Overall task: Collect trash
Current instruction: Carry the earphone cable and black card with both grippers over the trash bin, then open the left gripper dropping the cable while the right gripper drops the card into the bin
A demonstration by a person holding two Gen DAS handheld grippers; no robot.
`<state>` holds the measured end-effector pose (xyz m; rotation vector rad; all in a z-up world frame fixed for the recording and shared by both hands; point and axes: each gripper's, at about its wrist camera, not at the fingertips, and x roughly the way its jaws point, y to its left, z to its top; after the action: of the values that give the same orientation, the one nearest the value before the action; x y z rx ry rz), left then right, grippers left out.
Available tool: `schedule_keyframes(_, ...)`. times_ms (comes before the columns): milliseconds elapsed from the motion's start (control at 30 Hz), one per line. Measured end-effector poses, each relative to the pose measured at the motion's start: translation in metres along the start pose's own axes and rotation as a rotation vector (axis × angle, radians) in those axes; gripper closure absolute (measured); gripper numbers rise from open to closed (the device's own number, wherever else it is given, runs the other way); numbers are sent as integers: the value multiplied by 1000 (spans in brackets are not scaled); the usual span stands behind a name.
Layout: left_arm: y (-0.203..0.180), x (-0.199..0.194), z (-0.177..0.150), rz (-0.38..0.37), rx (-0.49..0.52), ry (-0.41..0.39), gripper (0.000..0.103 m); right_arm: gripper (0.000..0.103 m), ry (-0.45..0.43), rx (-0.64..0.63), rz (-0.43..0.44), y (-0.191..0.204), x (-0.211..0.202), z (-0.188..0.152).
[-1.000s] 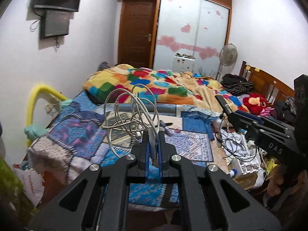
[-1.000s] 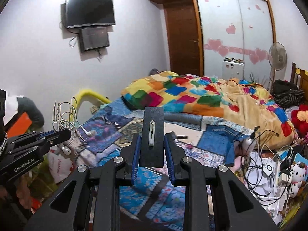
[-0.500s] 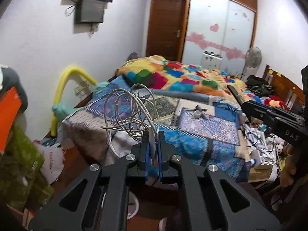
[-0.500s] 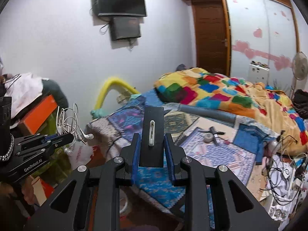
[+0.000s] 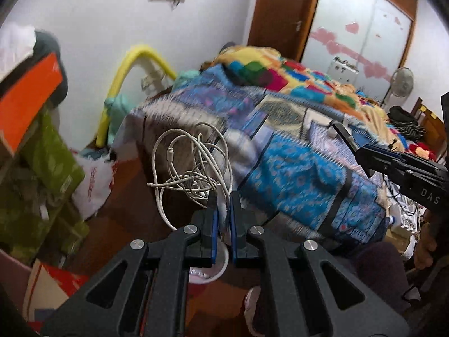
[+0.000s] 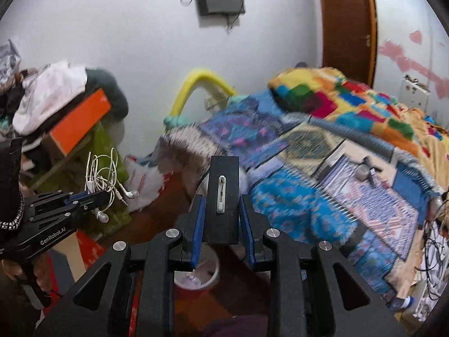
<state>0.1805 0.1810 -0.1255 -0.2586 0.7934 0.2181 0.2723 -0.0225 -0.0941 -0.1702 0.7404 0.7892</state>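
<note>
while left tool point(image 5: 223, 213) is clamped tight on white cable tangle point(image 5: 193, 165), right tool point(image 6: 221, 219) grips black flat box point(image 6: 223, 196), both w/ bin point(image 6: 200, 276) below.

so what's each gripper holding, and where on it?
Left gripper: white cable tangle, pinched at its lower end. Right gripper: flat black piece, clamped across its sides.
</note>
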Motion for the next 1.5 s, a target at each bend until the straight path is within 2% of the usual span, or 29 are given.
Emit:
schedule_keyframes(567, 62, 95, -68, 19, -134, 258, 97, 80, 422, -35, 87, 40, 155, -61)
schedule_keyframes(767, 73, 120, -85, 26, -171, 333, 97, 80, 526, -73, 111, 59, 201, -73)
schedule_keyframes(900, 79, 134, -91, 22, -195, 368, 97, 79, 555, -51, 161, 66, 221, -71)
schedule_keyframes(967, 81, 140, -92, 19, -203, 382, 97, 75, 577, -36, 176, 67, 231, -69)
schedule_keyframes(1033, 82, 146, -93, 12, -208, 395, 97, 61, 585, -32, 157, 65, 235, -67)
schedule_keyframes(1067, 82, 149, -93, 10, -206, 401, 97, 59, 579, -28, 158, 64, 235, -67)
schedule_keyframes(1333, 73, 183, -86, 7, -190, 442, 96, 59, 572, -3, 150, 44, 227, -63)
schedule_keyframes(1400, 70, 193, -84, 18, -193, 464, 80, 59, 562, -8, 139, 39, 223, -61)
schedule_keyframes(1467, 70, 202, -83, 24, -208, 482, 71, 59, 551, -14, 129, 37, 219, -60)
schedule_keyframes(1500, 69, 204, -83, 24, -213, 488, 70, 59, 550, -14, 127, 36, 218, -59)
